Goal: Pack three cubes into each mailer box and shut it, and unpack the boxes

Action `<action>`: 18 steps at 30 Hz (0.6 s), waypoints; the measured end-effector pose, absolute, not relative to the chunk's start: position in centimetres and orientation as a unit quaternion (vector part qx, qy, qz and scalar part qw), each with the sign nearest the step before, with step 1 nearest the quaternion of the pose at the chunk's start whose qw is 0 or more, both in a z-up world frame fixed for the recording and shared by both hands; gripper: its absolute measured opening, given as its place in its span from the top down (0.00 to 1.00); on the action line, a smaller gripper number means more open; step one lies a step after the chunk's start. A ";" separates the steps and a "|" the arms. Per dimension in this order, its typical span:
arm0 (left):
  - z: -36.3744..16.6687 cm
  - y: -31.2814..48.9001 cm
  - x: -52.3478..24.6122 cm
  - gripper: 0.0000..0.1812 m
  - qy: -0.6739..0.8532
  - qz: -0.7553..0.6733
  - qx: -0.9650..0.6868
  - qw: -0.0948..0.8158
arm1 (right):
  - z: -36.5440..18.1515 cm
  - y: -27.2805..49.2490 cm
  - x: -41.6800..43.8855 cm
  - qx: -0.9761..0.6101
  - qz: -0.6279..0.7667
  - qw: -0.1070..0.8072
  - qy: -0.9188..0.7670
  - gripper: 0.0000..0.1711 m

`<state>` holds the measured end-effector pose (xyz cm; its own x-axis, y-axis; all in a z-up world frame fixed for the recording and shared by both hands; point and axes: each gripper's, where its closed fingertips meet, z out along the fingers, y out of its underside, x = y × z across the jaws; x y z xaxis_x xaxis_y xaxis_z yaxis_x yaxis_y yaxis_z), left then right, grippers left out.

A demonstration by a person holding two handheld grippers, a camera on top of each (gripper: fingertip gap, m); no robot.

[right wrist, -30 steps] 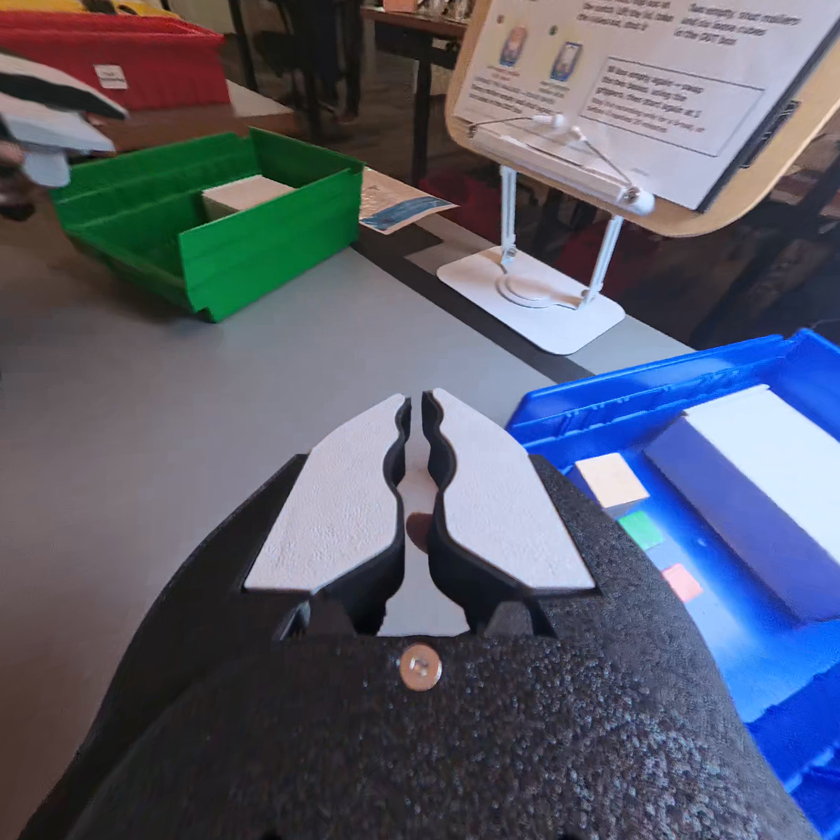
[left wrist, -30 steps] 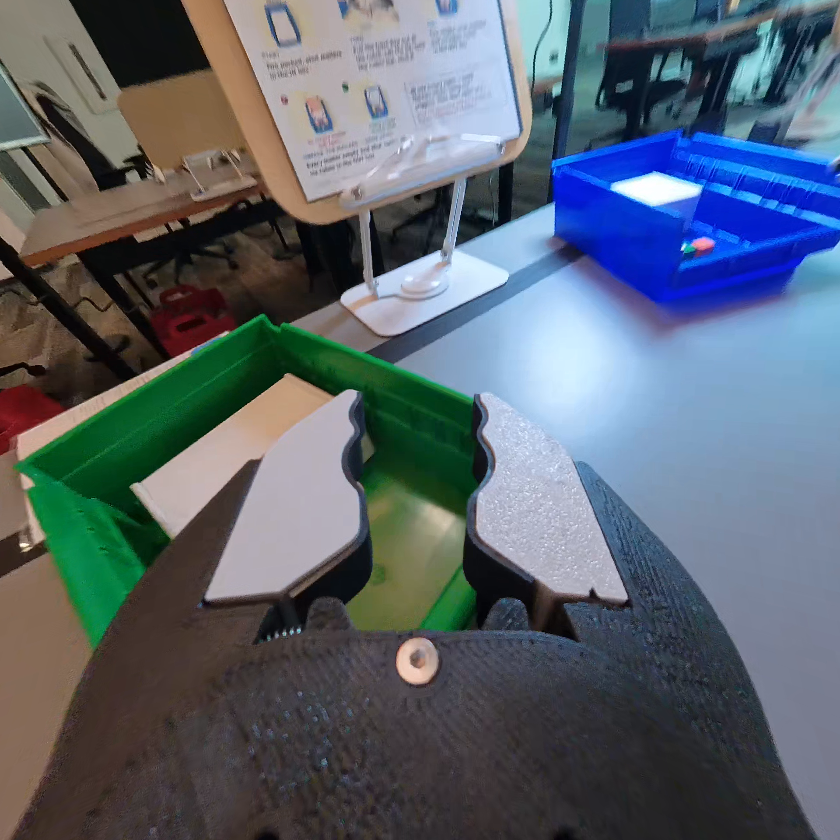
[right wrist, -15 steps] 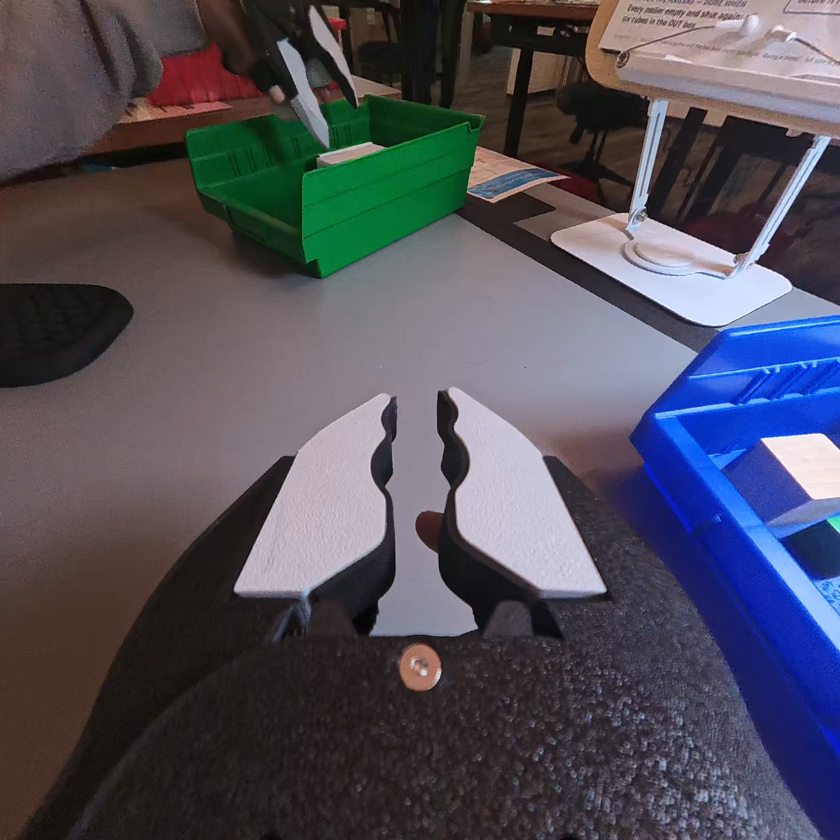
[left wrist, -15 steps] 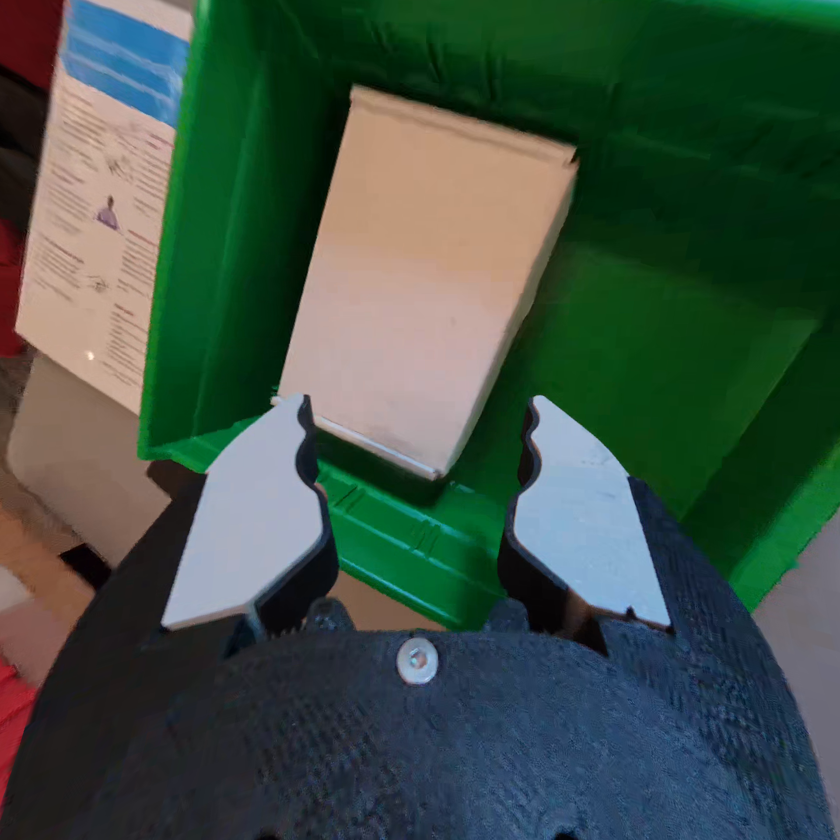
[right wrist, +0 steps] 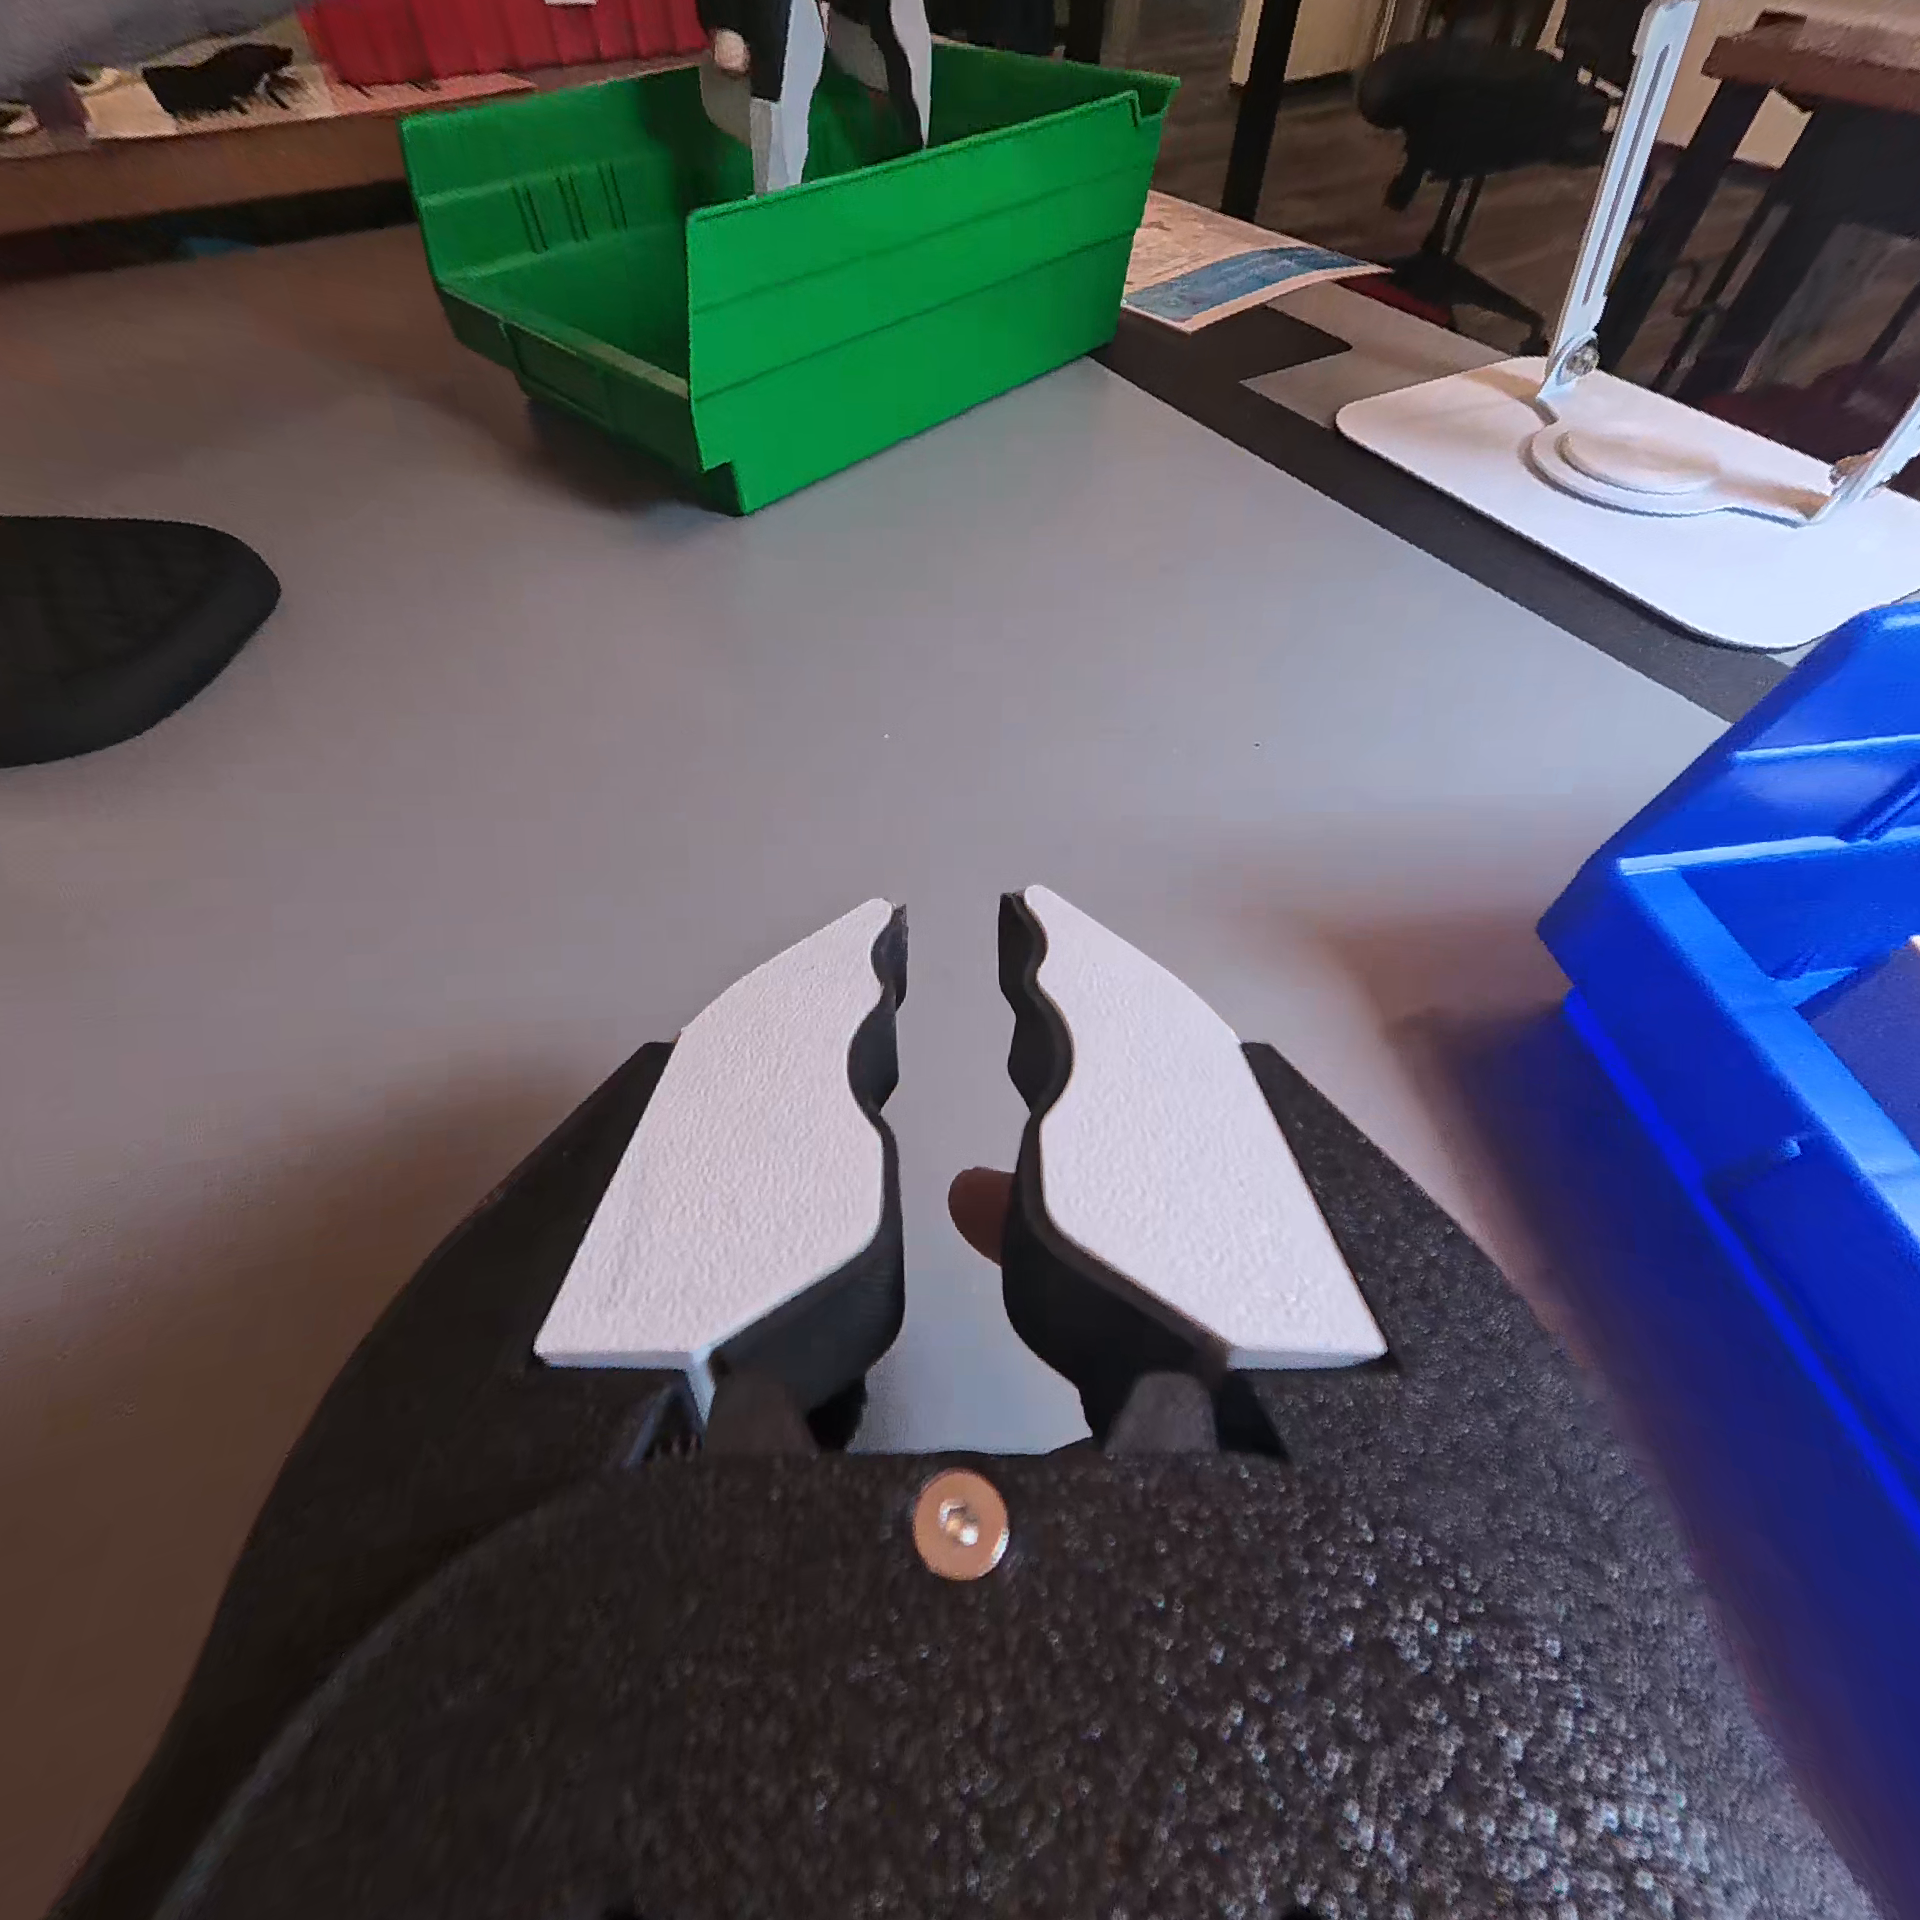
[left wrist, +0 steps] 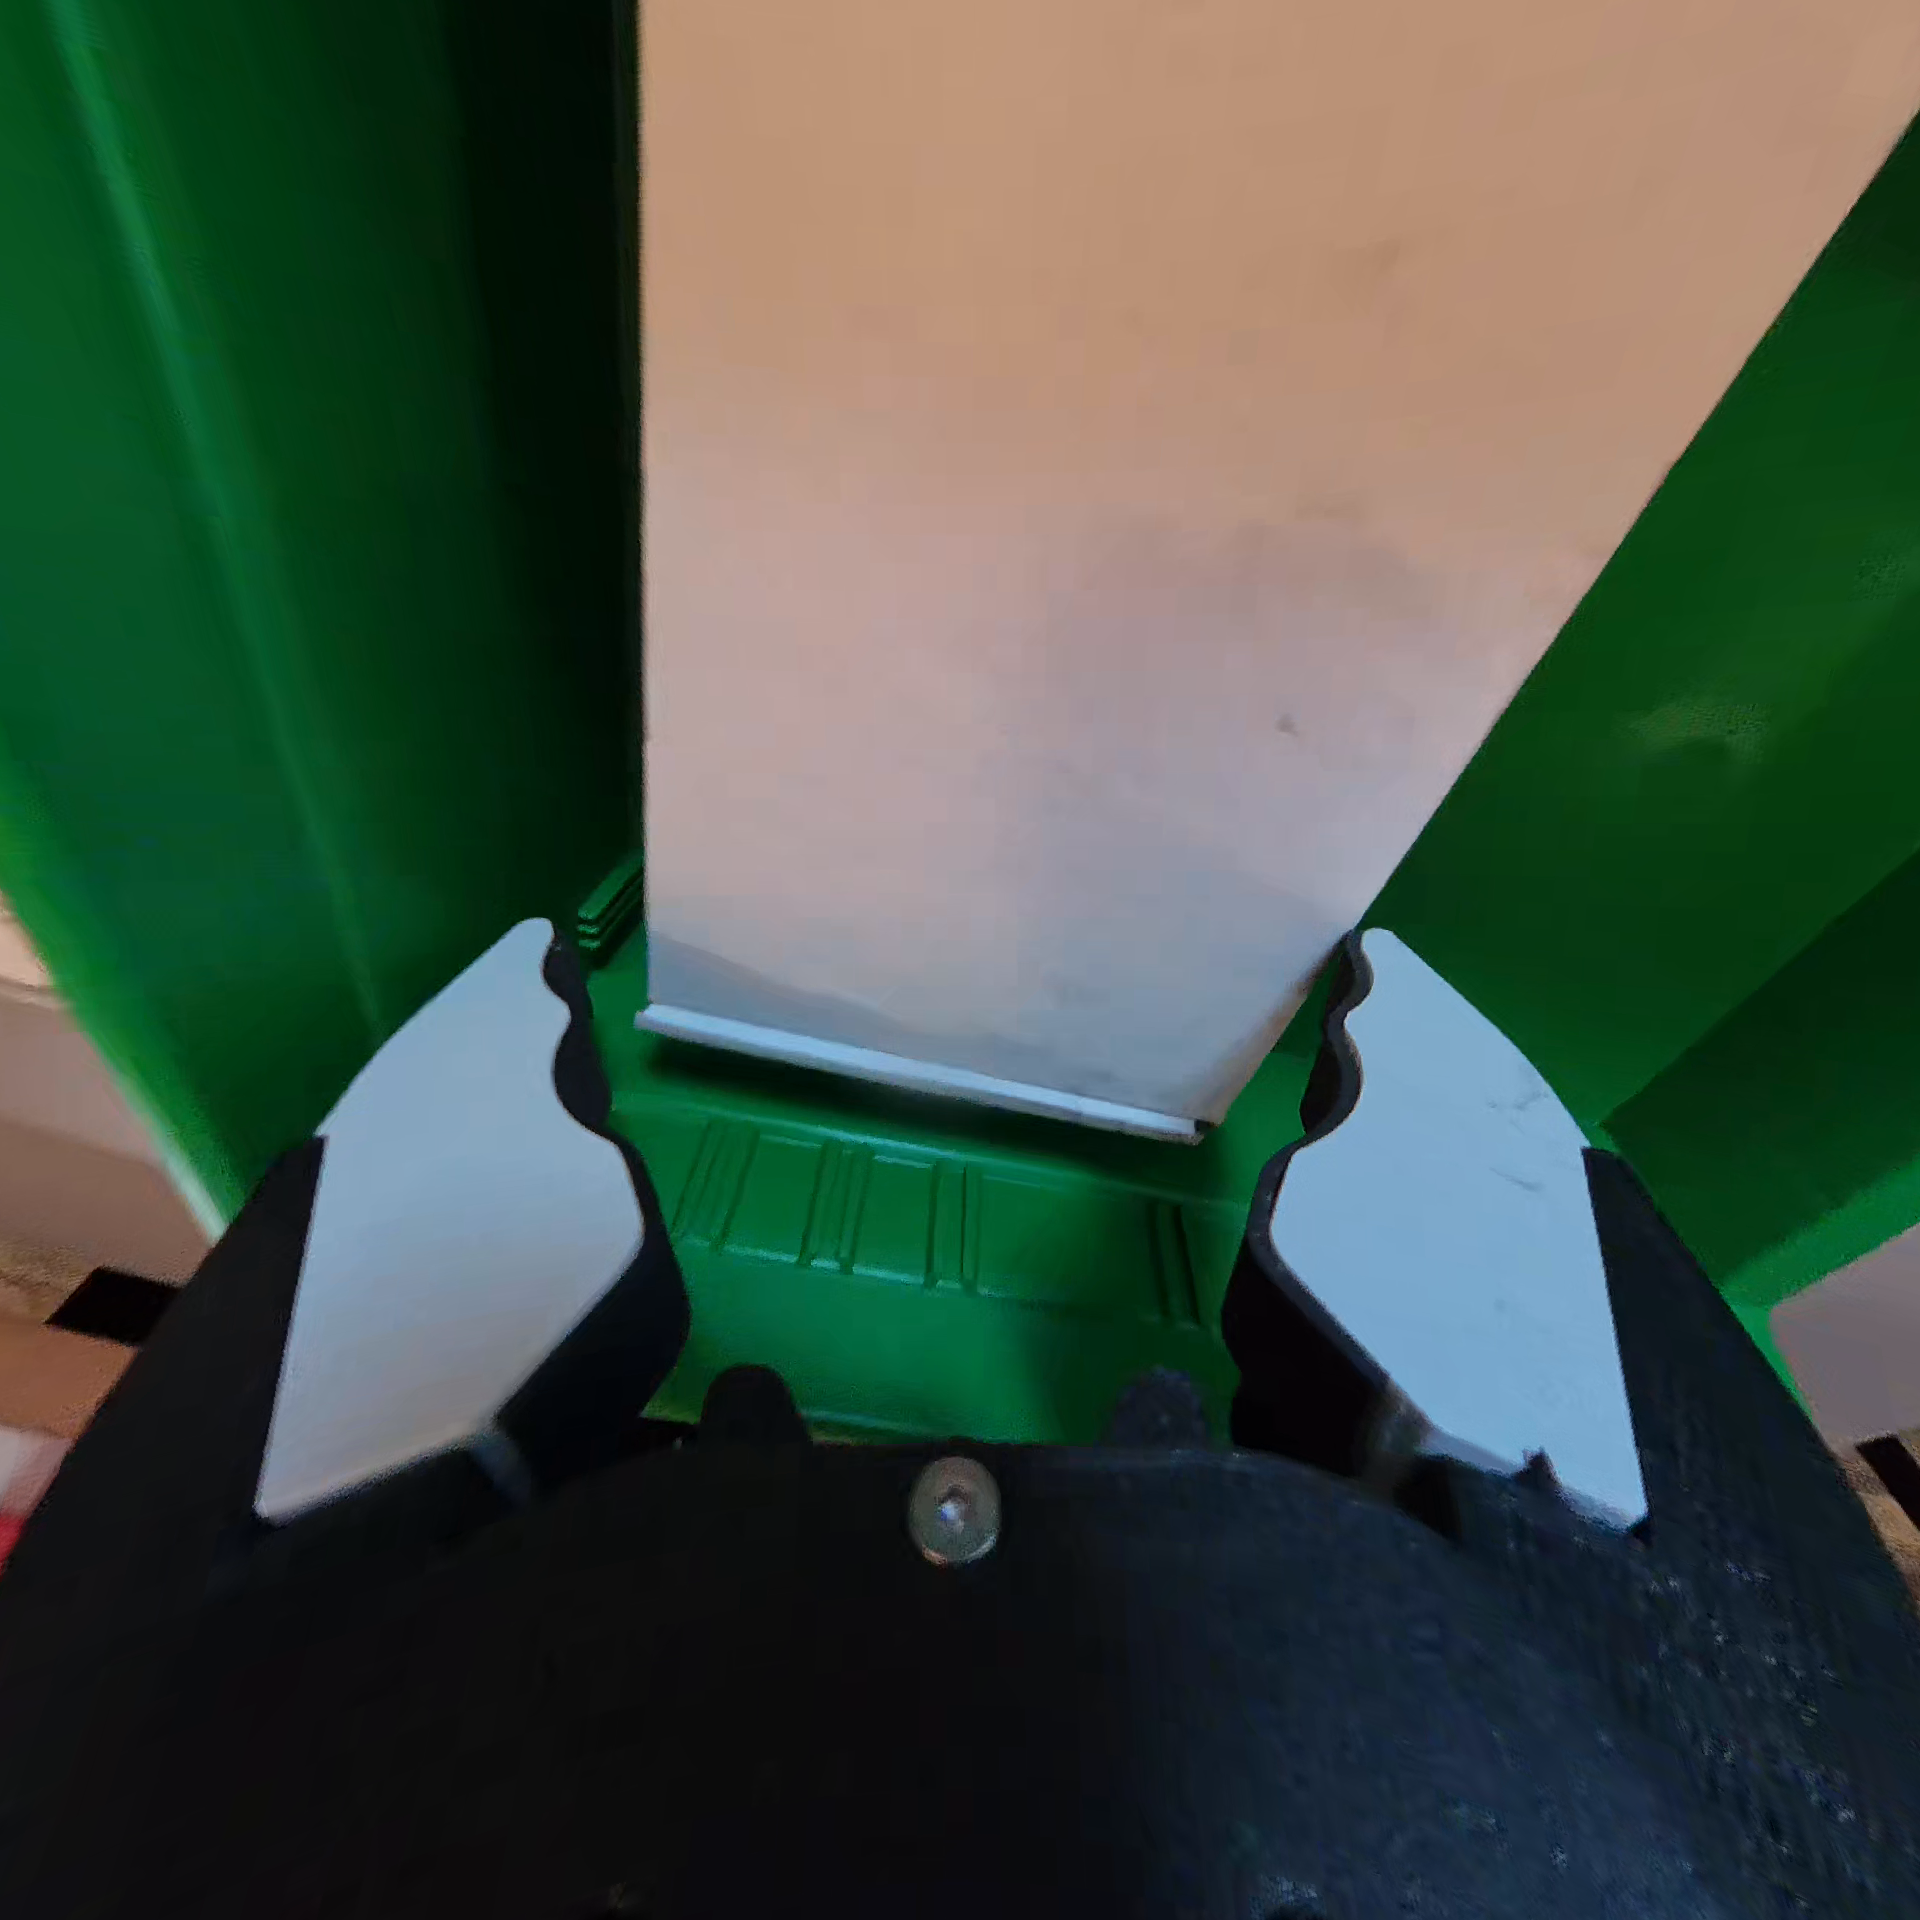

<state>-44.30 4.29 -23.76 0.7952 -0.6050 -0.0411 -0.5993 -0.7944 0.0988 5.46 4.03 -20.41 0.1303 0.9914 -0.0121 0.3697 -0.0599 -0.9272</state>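
A shut white mailer box (left wrist: 1039, 520) lies in the green bin (left wrist: 260, 520), against its left wall. My left gripper (left wrist: 951, 951) is open wide and points down into the bin, one finger on each side of the box's near end. I cannot tell if the fingers touch it. In the right wrist view the left gripper (right wrist: 831, 94) reaches down into the green bin (right wrist: 883, 281) at the far side of the table. My right gripper (right wrist: 953, 907) is open a little and empty, low over the grey table (right wrist: 727, 727). No cubes are in view.
A blue bin (right wrist: 1714, 956) stands close on the right of my right gripper. A white stand base (right wrist: 1662, 499) is at the back right, with a printed sheet (right wrist: 1236, 260) beyond the green bin. A black pad (right wrist: 104, 634) lies at the left. The left gripper's tips are roughly 50 cm from the right gripper's. The white stand base (right wrist: 1662, 499) is about 40 cm from my right fingertips.
My left gripper has swung down into the green bin, opened wider and come close around the mailer box's end. My right gripper has opened slightly and drawn left, away from the blue bin.
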 end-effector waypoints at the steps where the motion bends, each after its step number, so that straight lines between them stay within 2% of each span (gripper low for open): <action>1: -24.3 3.9 -44.0 0.29 -0.316 -0.021 0.947 0.049 | -20.6 4.0 5.4 -0.627 0.374 0.413 -0.544 0.90; 4: -26.0 2.8 -44.6 0.22 -0.350 -0.059 0.930 0.092 | -20.9 3.9 5.4 -0.628 0.371 0.409 -0.548 0.90; 9: -25.8 1.8 -42.7 0.23 -0.367 -0.065 0.924 0.082 | -21.0 3.8 5.5 -0.629 0.361 0.409 -0.553 0.90; 18: -21.5 0.6 -41.1 0.27 -0.375 -0.082 0.923 -0.001 | -20.0 3.3 5.6 -0.617 0.368 0.421 -0.554 0.90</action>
